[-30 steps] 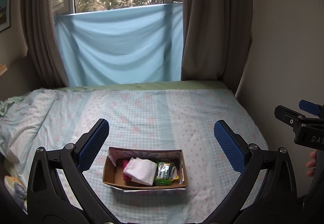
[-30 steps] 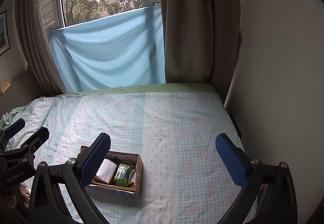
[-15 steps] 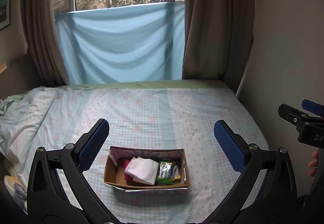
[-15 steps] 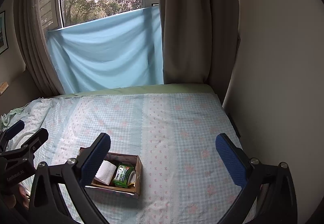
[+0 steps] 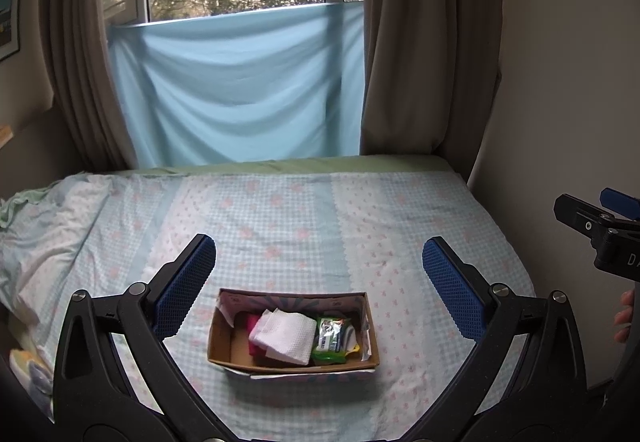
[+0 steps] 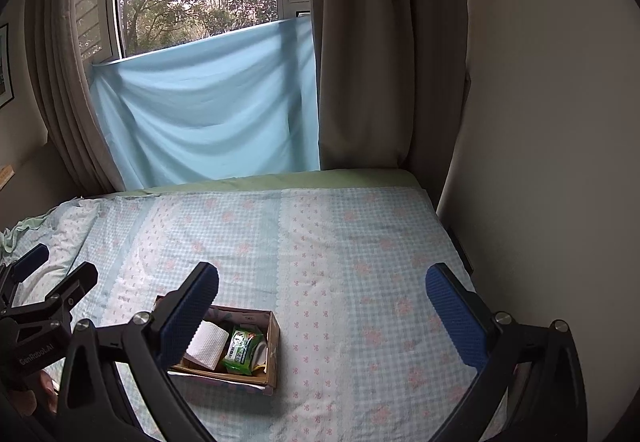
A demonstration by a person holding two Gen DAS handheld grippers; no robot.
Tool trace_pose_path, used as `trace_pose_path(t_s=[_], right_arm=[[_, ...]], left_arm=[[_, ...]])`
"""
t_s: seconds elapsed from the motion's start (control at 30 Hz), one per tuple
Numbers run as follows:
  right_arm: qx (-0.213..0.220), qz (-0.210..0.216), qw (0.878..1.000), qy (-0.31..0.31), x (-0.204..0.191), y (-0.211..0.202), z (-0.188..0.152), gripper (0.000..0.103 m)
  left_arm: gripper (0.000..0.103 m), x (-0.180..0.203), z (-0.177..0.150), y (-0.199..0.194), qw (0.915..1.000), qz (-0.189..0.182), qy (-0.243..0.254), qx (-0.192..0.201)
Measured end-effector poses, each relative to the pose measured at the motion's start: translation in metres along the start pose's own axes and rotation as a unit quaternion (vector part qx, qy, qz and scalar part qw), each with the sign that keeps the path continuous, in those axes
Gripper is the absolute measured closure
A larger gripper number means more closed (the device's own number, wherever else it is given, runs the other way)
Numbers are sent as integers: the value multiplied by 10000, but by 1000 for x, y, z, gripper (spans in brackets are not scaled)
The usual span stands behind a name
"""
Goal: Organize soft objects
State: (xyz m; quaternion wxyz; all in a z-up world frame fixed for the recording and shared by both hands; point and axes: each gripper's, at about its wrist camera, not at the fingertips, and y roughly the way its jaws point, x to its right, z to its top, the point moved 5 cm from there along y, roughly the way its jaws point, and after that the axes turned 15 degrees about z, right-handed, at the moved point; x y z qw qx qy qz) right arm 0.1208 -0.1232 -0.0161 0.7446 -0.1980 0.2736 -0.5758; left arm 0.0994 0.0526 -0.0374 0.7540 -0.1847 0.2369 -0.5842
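A shallow cardboard box (image 5: 224, 326) sits on the bed near its front edge. Inside lie a folded white cloth (image 5: 286, 334), something pink (image 5: 253, 324) under it, and a green wipes packet (image 5: 331, 335). My left gripper (image 5: 318, 284) hovers open above and behind the box, holding nothing. In the right wrist view the same box (image 6: 273, 338) lies low on the left, with the white cloth (image 6: 206, 344) and green packet (image 6: 239, 350) showing. My right gripper (image 6: 322, 312) is open and empty, to the right of the box. Its left finger hides part of the box.
The bed wears a pale blue checked sheet (image 5: 304, 226). Bedding is rumpled (image 5: 44, 226) at the left. A blue cloth (image 5: 240, 90) hangs under the window between brown curtains. A wall (image 6: 552, 162) borders the bed's right side. A person's fingers (image 5: 626, 316) hold the right gripper.
Both grippers have pulled back and tilted up a little, so the box sits slightly lower in both views. Nothing in the box has moved.
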Motion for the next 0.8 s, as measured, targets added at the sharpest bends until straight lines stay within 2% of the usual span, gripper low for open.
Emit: trace_pose_path(t_s=[0.17,0.6,0.8], right_arm=[[40,-22,10000,-7,-1,0,0,0],[57,8,10000,9,-1,4,3,0],[-31,32,10000,67,1,10,1,0]], left_arm=[[0,1,1,-1,10000,-52,18,58],[0,-4,4,1,9995,221,-76,198],[0,-4,1,6,9997,161,-75,175]])
